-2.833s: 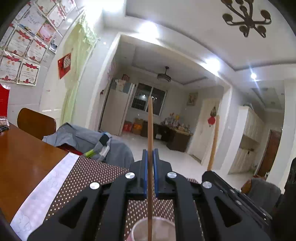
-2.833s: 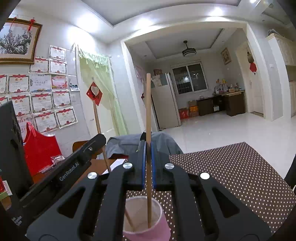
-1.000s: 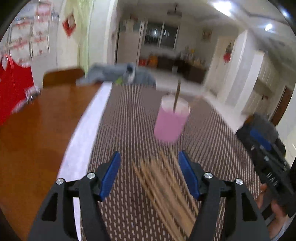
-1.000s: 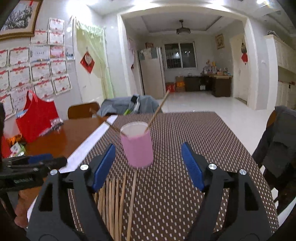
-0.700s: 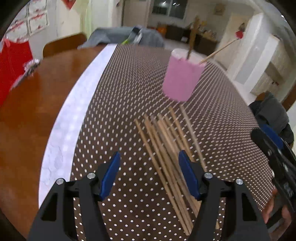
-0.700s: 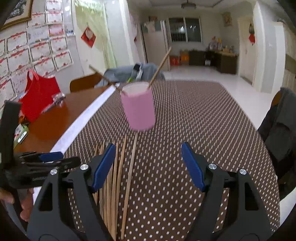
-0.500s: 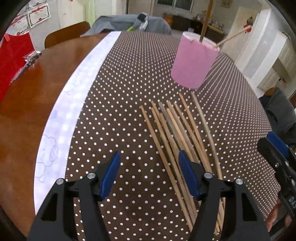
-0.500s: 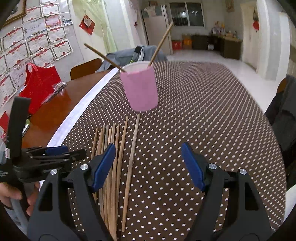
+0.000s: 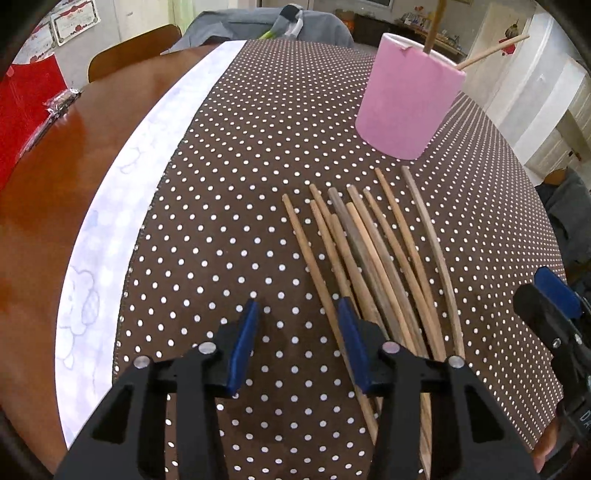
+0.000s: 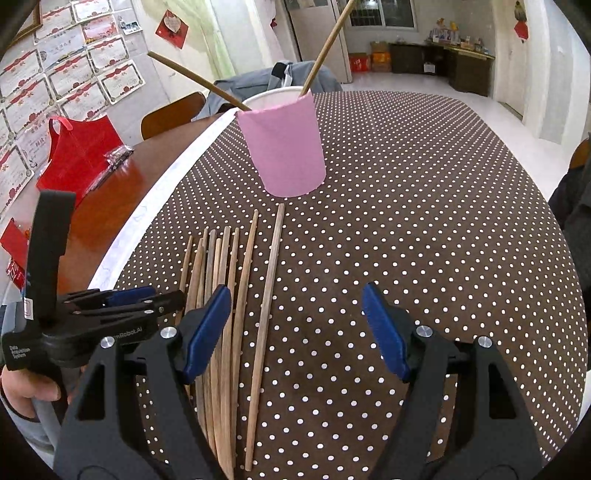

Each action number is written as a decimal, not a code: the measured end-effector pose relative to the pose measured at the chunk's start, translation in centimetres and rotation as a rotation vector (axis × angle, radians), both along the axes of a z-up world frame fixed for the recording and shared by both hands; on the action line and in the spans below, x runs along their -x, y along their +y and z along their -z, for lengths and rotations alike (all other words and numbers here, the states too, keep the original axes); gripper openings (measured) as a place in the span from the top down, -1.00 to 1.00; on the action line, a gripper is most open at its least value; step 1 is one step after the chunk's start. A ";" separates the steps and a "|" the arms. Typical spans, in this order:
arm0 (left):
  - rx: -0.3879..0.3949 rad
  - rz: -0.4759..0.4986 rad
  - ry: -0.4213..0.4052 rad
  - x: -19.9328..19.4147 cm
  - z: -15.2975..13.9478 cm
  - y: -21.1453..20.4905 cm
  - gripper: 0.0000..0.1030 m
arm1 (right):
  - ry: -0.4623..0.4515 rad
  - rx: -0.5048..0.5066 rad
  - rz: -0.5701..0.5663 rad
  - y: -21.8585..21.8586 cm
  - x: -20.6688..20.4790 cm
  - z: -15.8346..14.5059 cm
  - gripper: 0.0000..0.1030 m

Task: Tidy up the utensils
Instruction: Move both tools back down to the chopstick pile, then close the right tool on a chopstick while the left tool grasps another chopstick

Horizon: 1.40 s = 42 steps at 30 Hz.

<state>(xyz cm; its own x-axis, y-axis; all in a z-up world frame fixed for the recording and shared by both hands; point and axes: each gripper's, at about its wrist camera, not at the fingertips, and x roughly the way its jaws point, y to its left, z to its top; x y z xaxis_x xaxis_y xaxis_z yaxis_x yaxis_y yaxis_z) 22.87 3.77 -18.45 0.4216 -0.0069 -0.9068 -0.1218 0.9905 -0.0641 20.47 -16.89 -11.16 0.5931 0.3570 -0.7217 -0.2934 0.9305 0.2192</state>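
Observation:
Several wooden chopsticks [image 9: 373,254] [image 10: 242,280] lie side by side on the dotted tablecloth, in front of a pink cup [image 9: 406,96] [image 10: 284,147]. Two chopsticks [image 10: 325,44] lean inside the cup. My left gripper [image 9: 297,308] [image 10: 147,299] hovers low at the left end of the row, its jaws closing. The leftmost chopstick runs along the inside of its right finger and under it, with no pad pressing on it. My right gripper [image 10: 295,295] stands open over the row's right side, with one separate chopstick [image 10: 271,266] between its fingers.
The brown dotted cloth [image 10: 424,221] has a white strip [image 9: 122,177] on its left, then bare wooden table [image 9: 44,166]. A red bag [image 10: 74,155], a chair [image 10: 170,110] and a grey garment [image 9: 258,26] are at the far left. A hand [image 10: 22,387] holds the left gripper.
Both grippers let go of the chopsticks they held over the cup, then sank and tilted down towards the row on the cloth. The left jaws have narrowed in the last half second.

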 end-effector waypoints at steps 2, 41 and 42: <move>-0.022 0.004 0.002 -0.3 0.1 -0.2 0.13 | 0.013 0.009 -0.006 0.1 -0.3 0.2 -0.41; 0.160 0.040 -0.264 -0.1 -5.5 1.4 0.90 | 0.251 0.129 -0.085 1.5 -8.3 1.9 0.87; 0.169 0.042 -0.276 0.2 -5.8 1.4 0.90 | 0.234 0.107 -0.081 0.7 -8.0 1.5 0.87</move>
